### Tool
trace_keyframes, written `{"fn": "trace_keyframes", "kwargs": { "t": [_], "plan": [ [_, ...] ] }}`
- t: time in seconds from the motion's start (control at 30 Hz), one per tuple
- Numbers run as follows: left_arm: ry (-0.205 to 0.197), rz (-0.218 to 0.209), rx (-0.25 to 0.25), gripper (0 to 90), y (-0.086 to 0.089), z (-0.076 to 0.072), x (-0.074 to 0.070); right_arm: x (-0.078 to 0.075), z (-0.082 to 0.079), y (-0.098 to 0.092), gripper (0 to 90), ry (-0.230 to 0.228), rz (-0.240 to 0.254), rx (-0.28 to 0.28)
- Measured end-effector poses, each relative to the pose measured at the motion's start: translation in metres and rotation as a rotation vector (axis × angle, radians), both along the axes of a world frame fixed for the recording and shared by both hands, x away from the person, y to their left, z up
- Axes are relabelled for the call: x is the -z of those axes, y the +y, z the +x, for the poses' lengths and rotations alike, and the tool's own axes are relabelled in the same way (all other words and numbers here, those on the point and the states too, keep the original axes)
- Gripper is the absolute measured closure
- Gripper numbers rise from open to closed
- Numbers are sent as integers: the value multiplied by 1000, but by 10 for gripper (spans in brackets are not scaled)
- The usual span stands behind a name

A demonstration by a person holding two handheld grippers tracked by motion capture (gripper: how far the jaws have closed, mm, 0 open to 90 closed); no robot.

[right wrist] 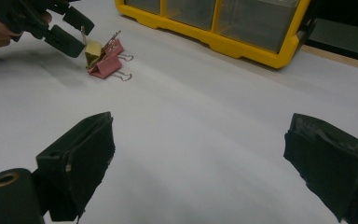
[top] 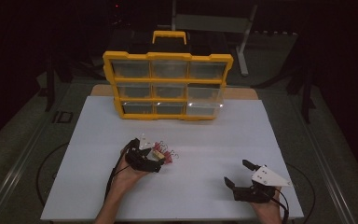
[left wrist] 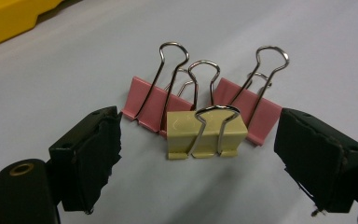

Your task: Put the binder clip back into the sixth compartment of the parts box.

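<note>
Three binder clips lie bunched on the white table: a cream clip [left wrist: 207,133] in front, with a pink clip [left wrist: 149,105] and a second pink clip [left wrist: 256,114] behind it. In the high view the clip bunch [top: 164,153] sits left of centre. My left gripper [left wrist: 205,164] is open, its jaws wide on either side of the cream clip and apart from it. It shows as the left gripper [top: 154,159] in the high view. My right gripper [top: 237,172] rests open near the front right, nothing between its jaws; from its own view, the right gripper [right wrist: 200,158] faces bare table.
A yellow organiser [top: 168,84] with clear drawers stands upright at the back of the white table [top: 242,135]. The organiser [right wrist: 223,25] runs along the top of the right gripper view. Dark floor and a metal frame [top: 242,37] lie beyond.
</note>
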State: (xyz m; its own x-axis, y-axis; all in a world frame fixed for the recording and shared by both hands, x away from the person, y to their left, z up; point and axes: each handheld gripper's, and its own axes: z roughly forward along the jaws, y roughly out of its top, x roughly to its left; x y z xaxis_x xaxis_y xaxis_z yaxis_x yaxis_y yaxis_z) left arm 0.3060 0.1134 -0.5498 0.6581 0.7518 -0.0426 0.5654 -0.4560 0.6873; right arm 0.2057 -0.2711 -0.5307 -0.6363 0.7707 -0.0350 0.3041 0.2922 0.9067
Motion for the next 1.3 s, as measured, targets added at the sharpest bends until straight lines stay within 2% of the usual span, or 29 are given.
{"fn": "trace_keyframes", "kwargs": {
  "t": [0.1,0.23,0.33,0.47,0.63,0.8,1.0,1.1,1.3],
  "plan": [
    [7,4,-2,151,-2,1,3,0,0,0,78,-1,-2,0],
    [10,2,-8,205,-5,1,5,0,0,0,78,-1,-7,-1],
    [12,-13,-22,226,-5,3,7,0,0,0,79,2,-10,2],
    [17,-18,-28,319,-6,3,8,0,0,0,79,2,-11,5],
    [29,8,-16,407,-7,3,13,0,0,0,79,1,-11,6],
    [24,4,-13,492,-7,1,12,0,0,0,79,1,2,0],
    [24,7,7,501,-5,0,11,0,1,0,79,1,12,-3],
    [13,4,22,501,-3,-3,5,-1,1,-1,79,-1,27,-7],
    [0,6,22,501,3,-5,-1,0,3,-1,78,4,37,-17]
  ]
}}
